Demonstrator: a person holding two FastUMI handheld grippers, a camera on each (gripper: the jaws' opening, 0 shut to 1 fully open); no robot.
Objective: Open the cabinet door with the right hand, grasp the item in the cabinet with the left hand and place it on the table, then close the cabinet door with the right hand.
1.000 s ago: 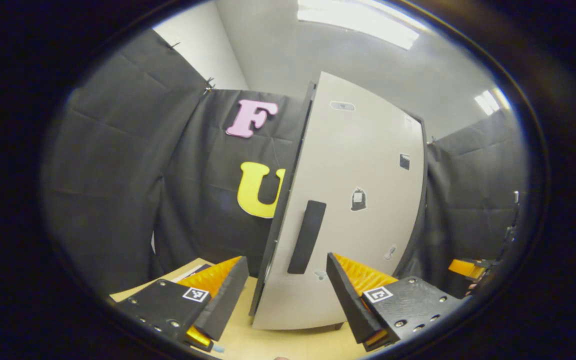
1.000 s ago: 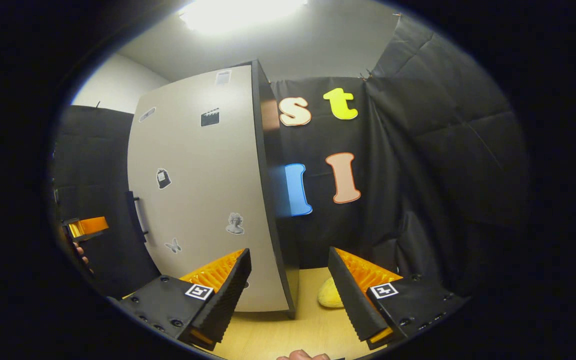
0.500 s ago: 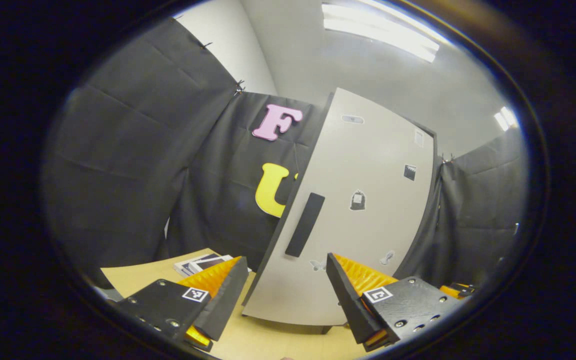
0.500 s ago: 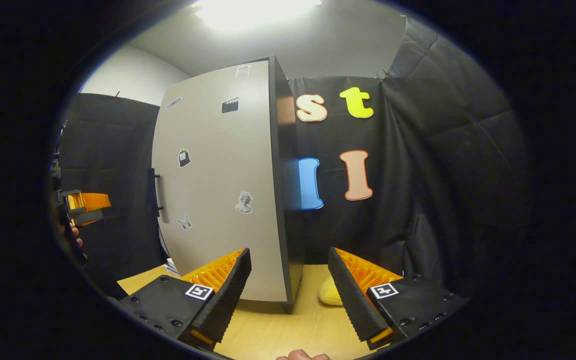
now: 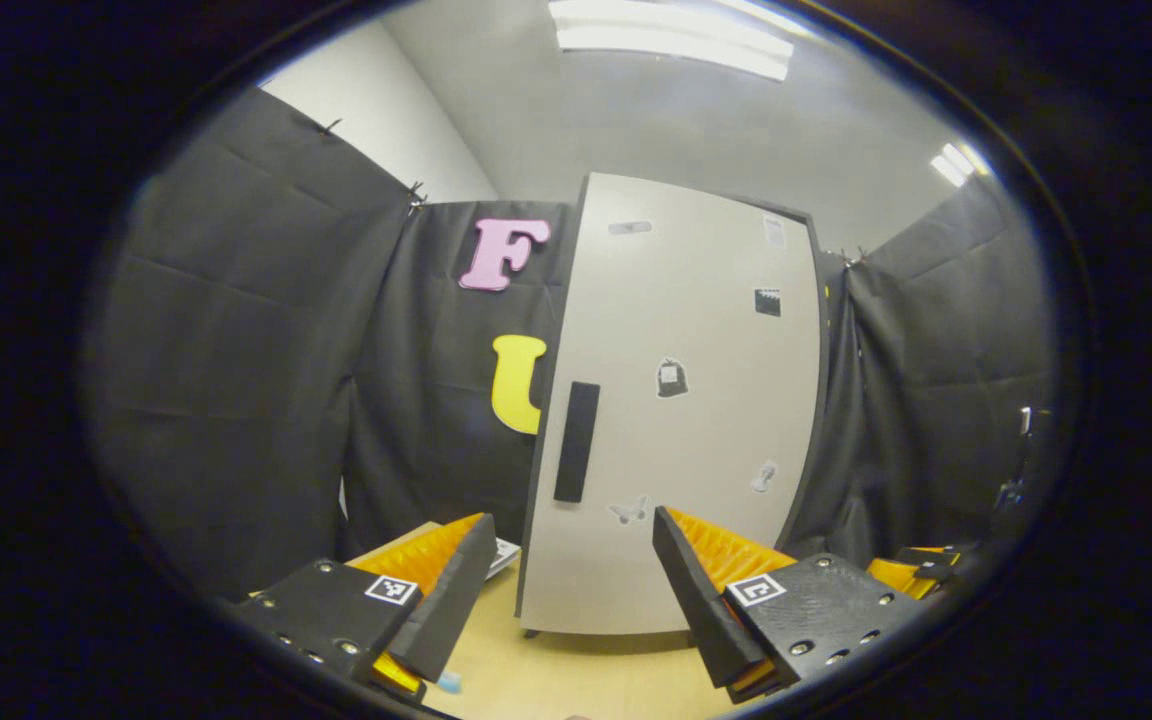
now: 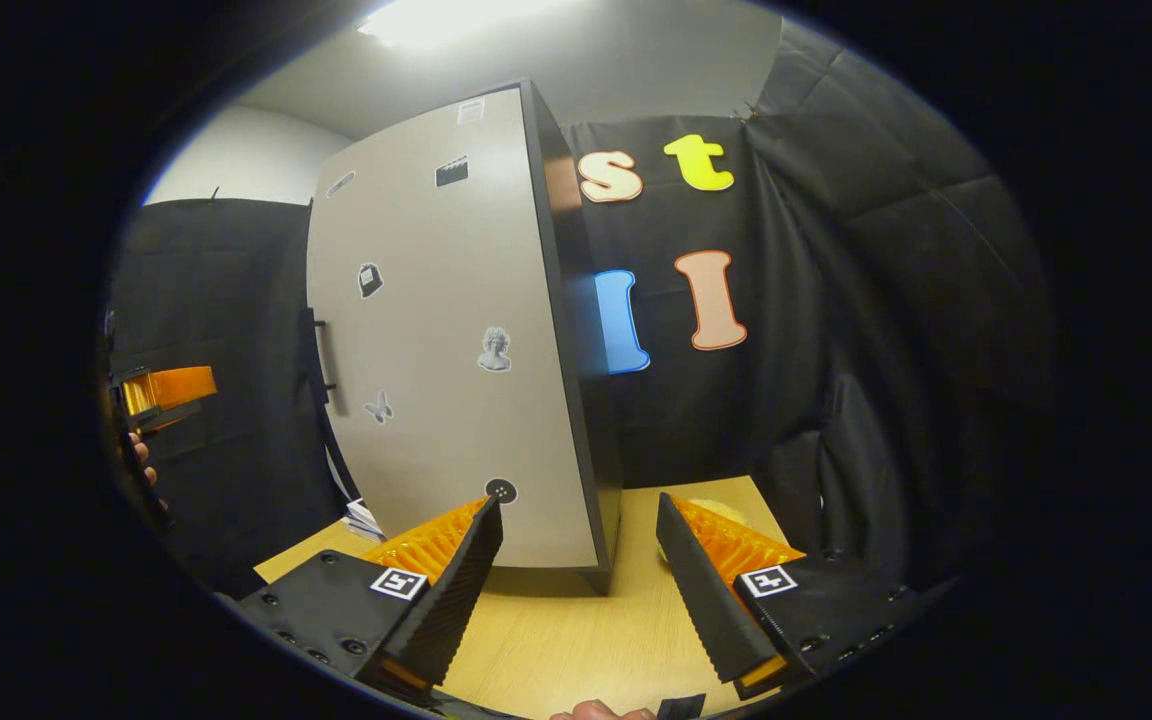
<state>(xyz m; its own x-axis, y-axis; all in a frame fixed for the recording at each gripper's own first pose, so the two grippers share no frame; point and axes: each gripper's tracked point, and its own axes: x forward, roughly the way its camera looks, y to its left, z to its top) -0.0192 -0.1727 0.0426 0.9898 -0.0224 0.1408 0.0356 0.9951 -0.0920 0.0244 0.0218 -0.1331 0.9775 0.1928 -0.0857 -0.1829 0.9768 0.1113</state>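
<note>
A tall cabinet with a light grey door (image 5: 676,420) carrying small stickers stands on the wooden table (image 5: 576,680). The door lies flush against the dark cabinet body, and its black handle (image 5: 576,441) runs upright near the left edge. My left gripper (image 5: 571,590) is open in front of the door, well short of it, holding nothing. In the right gripper view the door (image 6: 436,330) and the cabinet's dark side (image 6: 576,330) show at an angle. My right gripper (image 6: 576,590) is open by the cabinet's near corner. A pale yellow item (image 6: 711,505) lies on the table beside the cabinet, mostly hidden by one finger.
A small stack of papers (image 5: 504,555) lies on the table left of the cabinet, also seen as papers (image 6: 364,518). Black cloth walls close in on all sides. The left gripper (image 6: 161,390) with a hand shows far left. The right gripper (image 5: 921,572) shows low right.
The left gripper view has swung to face the door more squarely and from slightly farther back. The right gripper has shifted so more table shows, and the yellow item has slipped behind its finger.
</note>
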